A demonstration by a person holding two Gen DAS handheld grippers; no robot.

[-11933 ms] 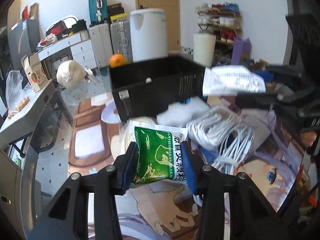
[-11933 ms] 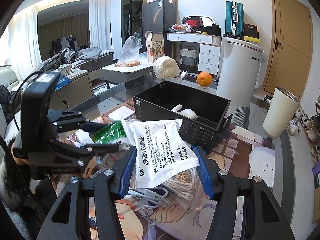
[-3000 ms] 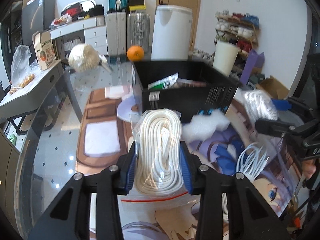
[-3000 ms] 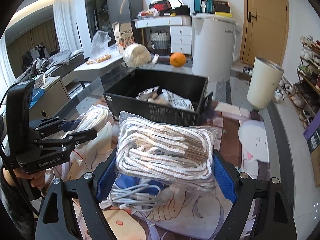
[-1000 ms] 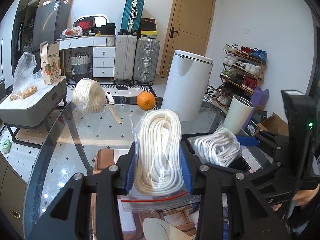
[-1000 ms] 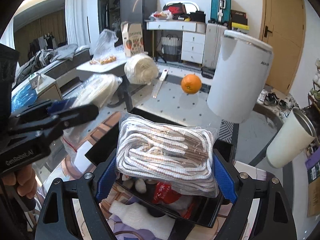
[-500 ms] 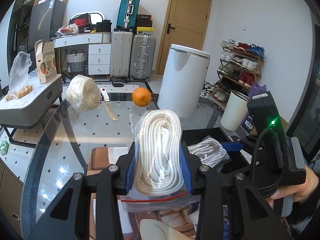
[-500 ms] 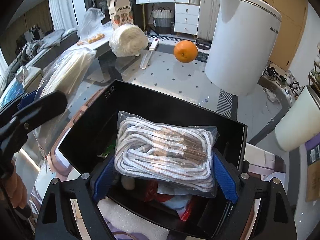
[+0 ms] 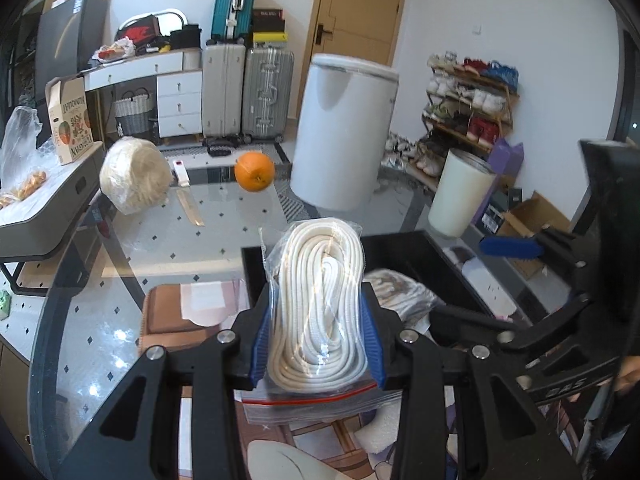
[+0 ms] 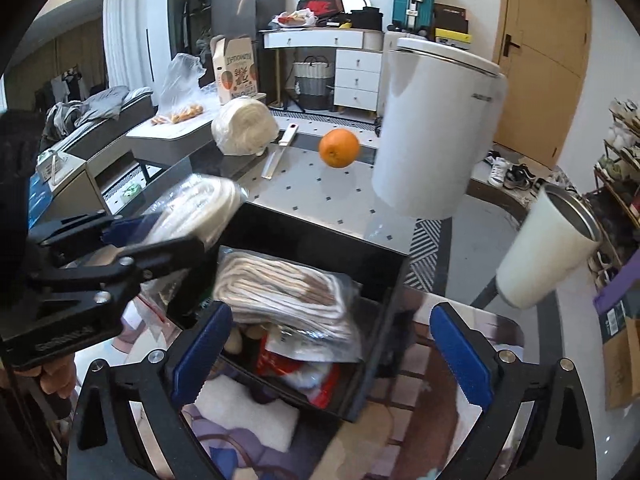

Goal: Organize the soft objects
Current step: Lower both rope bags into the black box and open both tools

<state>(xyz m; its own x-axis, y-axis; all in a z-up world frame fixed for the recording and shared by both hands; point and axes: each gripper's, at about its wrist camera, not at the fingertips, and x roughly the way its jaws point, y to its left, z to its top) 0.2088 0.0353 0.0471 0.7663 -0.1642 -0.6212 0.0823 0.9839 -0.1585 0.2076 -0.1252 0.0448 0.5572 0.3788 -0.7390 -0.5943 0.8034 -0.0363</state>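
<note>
My left gripper [image 9: 317, 332] is shut on a clear bag of coiled white rope [image 9: 320, 300], held upright just over the near left edge of the black box [image 9: 420, 252]. In the right wrist view the same rope bag [image 10: 196, 204] hangs at the box's left rim [image 10: 320, 236]. My right gripper [image 10: 332, 344] hovers over the box with its jaws opening wide. The bag of striped cord [image 10: 280, 292] lies loose in the box on other packets, and neither blue pad touches it.
On the glass table behind the box sit an orange [image 10: 339, 147], a knife [image 10: 280, 152] and a ball of white twine [image 10: 244, 126]. A white bin [image 10: 436, 128] and a cream tumbler [image 10: 548, 248] stand beyond. A white foam pad [image 10: 248, 412] lies in front of the box.
The right jaws spread and let go of the striped cord bag, which now rests in the box. The left gripper carried the rope bag closer to the box.
</note>
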